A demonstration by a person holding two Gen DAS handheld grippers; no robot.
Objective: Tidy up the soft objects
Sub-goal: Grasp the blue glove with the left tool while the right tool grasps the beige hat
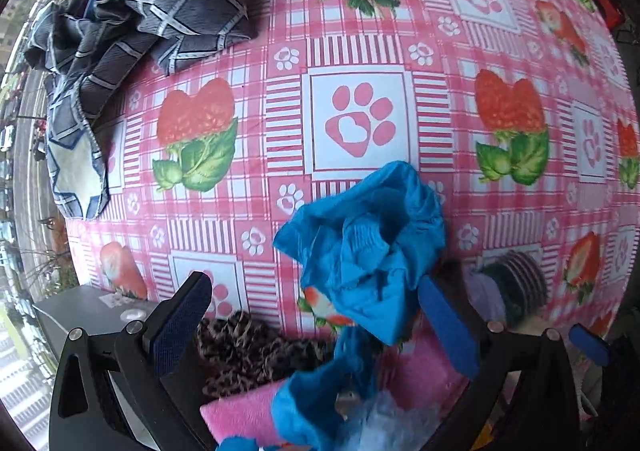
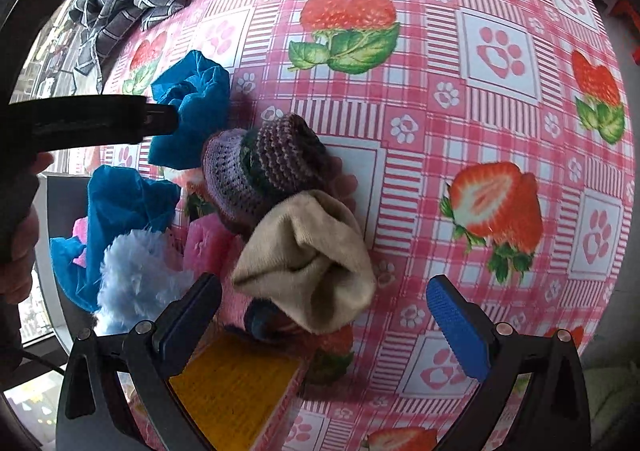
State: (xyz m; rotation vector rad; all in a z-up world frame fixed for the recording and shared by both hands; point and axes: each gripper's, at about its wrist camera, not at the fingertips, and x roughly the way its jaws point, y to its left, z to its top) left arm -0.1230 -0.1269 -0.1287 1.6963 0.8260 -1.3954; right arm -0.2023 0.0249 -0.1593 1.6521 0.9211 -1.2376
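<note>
At the far left of the left wrist view, a crumpled dark grey checked fabric with pale grid lines (image 1: 160,19) lies on the pink strawberry-and-paw-print tablecloth (image 1: 360,51), well apart from the rest. Nearer, a leopard-print fuzzy cloth (image 1: 244,351) and a flat pink sponge-like pad (image 1: 240,415) sit low between the fingers. The left gripper (image 1: 316,327) stands wide open, and a crumpled bright blue thin cloth (image 1: 368,243) bunches against its right pad; whether it is pinched I cannot tell, since the other pad is clear of it.

In the right wrist view, a fluffy pale blue plush piece (image 2: 140,275) rests beside more blue cloth, then a striped purple-and-green knitted hat (image 2: 264,163), then a beige velvety pouch-like cloth (image 2: 308,259) touching the hat. The right gripper (image 2: 324,315) is wide open and holds nothing; the beige cloth lies just ahead of its left finger.

These things look light, limp and compressible, unlikely to break but apt to sag and snag neighbours. The beige cloth is best taken at its thick folded ridge, the hat at its bunched crown.
</note>
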